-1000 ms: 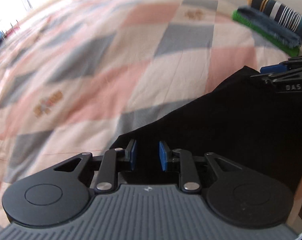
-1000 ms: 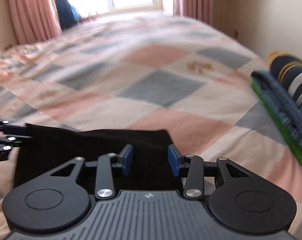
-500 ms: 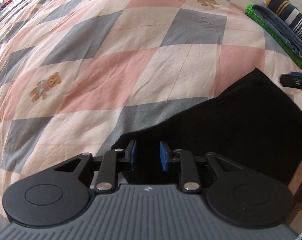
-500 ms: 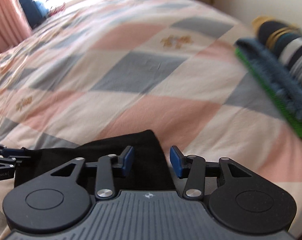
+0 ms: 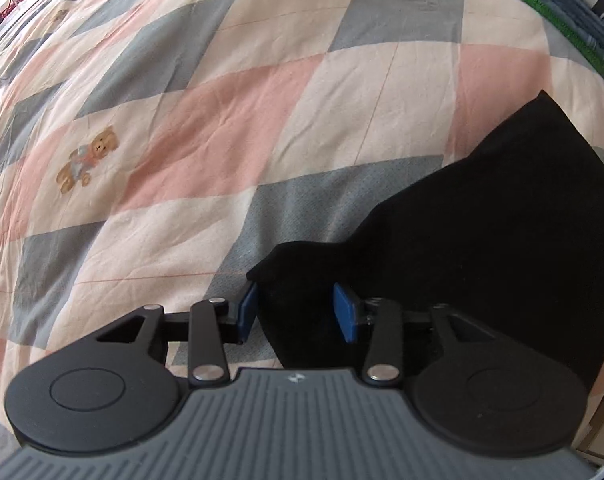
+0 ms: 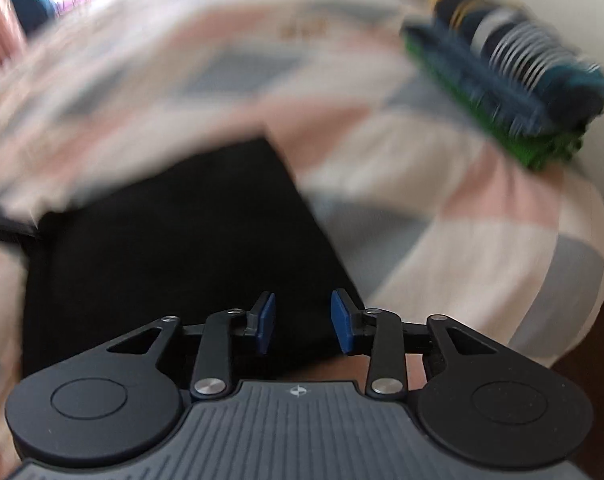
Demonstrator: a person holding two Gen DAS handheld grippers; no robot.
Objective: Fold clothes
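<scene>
A black garment lies flat on the checked bed cover, at the near right in the left wrist view. My left gripper is open, its blue pads either side of the garment's near left corner. In the right wrist view, which is blurred, the same black garment fills the near middle. My right gripper is open over the garment's near right edge and holds nothing.
A stack of folded clothes, green, blue and striped, sits at the far right of the bed and also shows in the left wrist view. The pink, grey and cream bed cover stretches away. The bed's right edge drops off.
My left gripper has opened wider at the garment's corner. My right gripper has swung right and down over the garment, and it no longer shows in the left wrist view.
</scene>
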